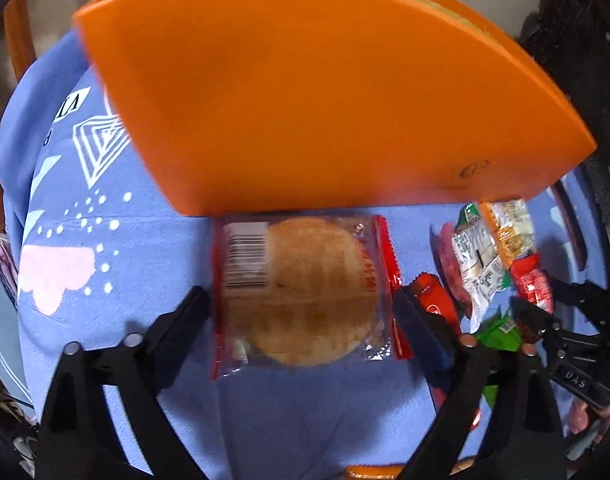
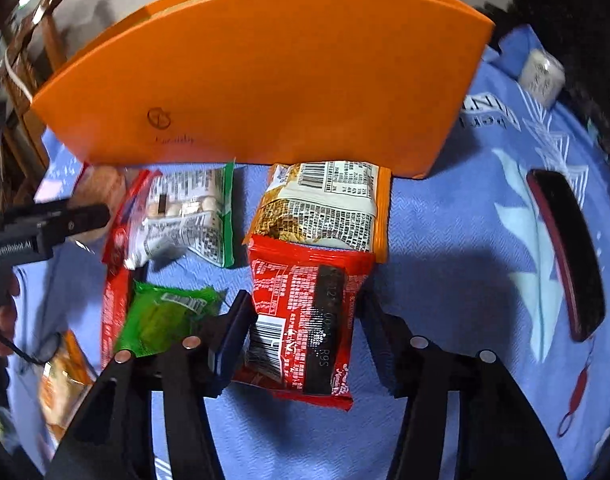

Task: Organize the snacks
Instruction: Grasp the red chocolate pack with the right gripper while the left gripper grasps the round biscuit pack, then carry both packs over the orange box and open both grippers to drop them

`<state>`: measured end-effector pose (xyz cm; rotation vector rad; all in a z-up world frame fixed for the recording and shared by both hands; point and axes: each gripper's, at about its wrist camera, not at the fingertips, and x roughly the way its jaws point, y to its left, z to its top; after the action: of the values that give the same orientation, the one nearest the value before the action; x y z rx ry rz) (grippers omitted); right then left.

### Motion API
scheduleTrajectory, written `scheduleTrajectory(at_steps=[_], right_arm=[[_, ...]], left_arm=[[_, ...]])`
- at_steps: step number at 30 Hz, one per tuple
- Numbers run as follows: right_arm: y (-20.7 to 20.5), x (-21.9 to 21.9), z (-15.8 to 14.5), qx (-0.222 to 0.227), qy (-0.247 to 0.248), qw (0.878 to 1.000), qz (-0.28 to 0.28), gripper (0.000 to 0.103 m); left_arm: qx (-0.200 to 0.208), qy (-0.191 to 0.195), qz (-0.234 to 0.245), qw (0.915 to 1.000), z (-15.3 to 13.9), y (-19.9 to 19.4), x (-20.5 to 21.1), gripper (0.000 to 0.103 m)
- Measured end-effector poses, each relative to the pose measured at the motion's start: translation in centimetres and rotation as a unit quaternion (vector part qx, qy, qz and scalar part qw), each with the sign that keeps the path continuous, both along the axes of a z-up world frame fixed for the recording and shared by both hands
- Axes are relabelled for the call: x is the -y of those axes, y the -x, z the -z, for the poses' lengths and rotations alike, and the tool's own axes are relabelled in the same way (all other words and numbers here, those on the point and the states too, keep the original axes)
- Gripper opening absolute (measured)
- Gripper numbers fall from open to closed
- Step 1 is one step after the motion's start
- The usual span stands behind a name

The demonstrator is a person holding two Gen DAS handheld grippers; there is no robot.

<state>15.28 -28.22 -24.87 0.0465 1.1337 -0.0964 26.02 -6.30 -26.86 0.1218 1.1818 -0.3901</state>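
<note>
A round, browned flat cake in a clear wrapper with red crimped ends (image 1: 301, 292) is seen lying flat on the blue patterned cloth (image 1: 117, 248), a white barcode label showing at its left end. Its far edge lies just beside the foot of the tall orange box (image 1: 305, 92), which is stood across the far part of the cloth. The left gripper (image 1: 301, 308) is held over the cake with its jaws spread wide, one finger on each side of the wrapper and neither seen pressing on it.

Further along the cloth a red snack packet (image 2: 305, 320) printed with white text, a dark band and a barcode is shown between the fingers of the right gripper (image 2: 305, 316); the jaws are set narrow, the left pad against the packet's edge, though whether the right pad presses cannot be told. Its far end overlaps an orange-edged packet (image 2: 325, 204) lying at the foot of the box. Beside these a green-edged packet (image 2: 189, 216), a small green packet (image 2: 165, 316) and a long red packet (image 2: 113, 296) are lying close together. Near the right edge of the cloth a dark curved object with a red rim (image 2: 565, 256) is seen
</note>
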Motion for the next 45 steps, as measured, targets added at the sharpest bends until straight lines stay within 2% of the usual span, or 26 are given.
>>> scheduleTrajectory(at_steps=[2, 4, 6, 8, 13, 18, 22, 26, 30, 35, 40, 45], right_arm=[[0.0, 0.2, 0.0, 0.001, -0.005, 1.000, -0.001, 0.044], [0.1, 0.2, 0.0, 0.001, 0.001, 1.000, -0.007, 0.043], [0.5, 0.3, -0.3, 0.006, -0.003, 1.000, -0.004, 0.043], [1.0, 0.5, -1.0, 0.020, -0.006, 1.000, 0.001, 0.043], [2.9, 1.2, -3.5, 0.053, -0.010, 0.999, 0.004, 0.043], [4.7, 1.2, -6.6, 0.102, -0.024, 0.994, 0.002, 0.043], [5.3, 0.9, -9.8, 0.146, -0.020, 0.989, -0.011, 0.043], [5.2, 0.9, -12.7, 0.179, -0.023, 0.983, -0.017, 0.043], [4.2, 0.7, -15.6, 0.212, -0.023, 0.977, -0.021, 0.043], [1.9, 1.1, -18.7, 0.246, -0.020, 0.969, -0.023, 0.043], [-1.3, 2.2, -20.4, 0.264, -0.015, 0.964, -0.023, 0.044], [-4.1, 2.8, -20.6, 0.260, -0.016, 0.965, -0.018, 0.044]], left_arm=[[0.022, -0.025, 0.012, 0.9994, 0.2, 0.6, 0.7, 0.093], [0.038, -0.033, 0.004, 0.9987, 0.1, 1.0, 0.6, 0.084], [0.040, -0.026, -0.007, 0.9988, -0.3, 1.0, 0.1, 0.072], [0.040, -0.020, -0.016, 0.9989, -0.6, 1.0, -0.4, 0.066], [0.054, -0.004, -0.029, 0.9981, -2.3, 2.7, -1.8, 0.065], [0.081, 0.018, -0.033, 0.9960, -5.6, 5.6, -3.5, 0.065], [0.119, 0.032, -0.026, 0.9920, -9.5, 8.1, -3.4, 0.065], [0.156, 0.039, -0.017, 0.9868, -13.7, 8.7, -2.9, 0.065], [0.188, 0.055, -0.017, 0.9804, -18.0, 7.1, -1.8, 0.065], [0.217, 0.058, -0.015, 0.9743, -21.8, 4.0, 0.3, 0.065], [0.229, 0.047, -0.013, 0.9722, -23.6, 0.9, 2.4, 0.065], [0.220, 0.035, -0.015, 0.9748, -22.9, -2.2, 3.8, 0.065]])
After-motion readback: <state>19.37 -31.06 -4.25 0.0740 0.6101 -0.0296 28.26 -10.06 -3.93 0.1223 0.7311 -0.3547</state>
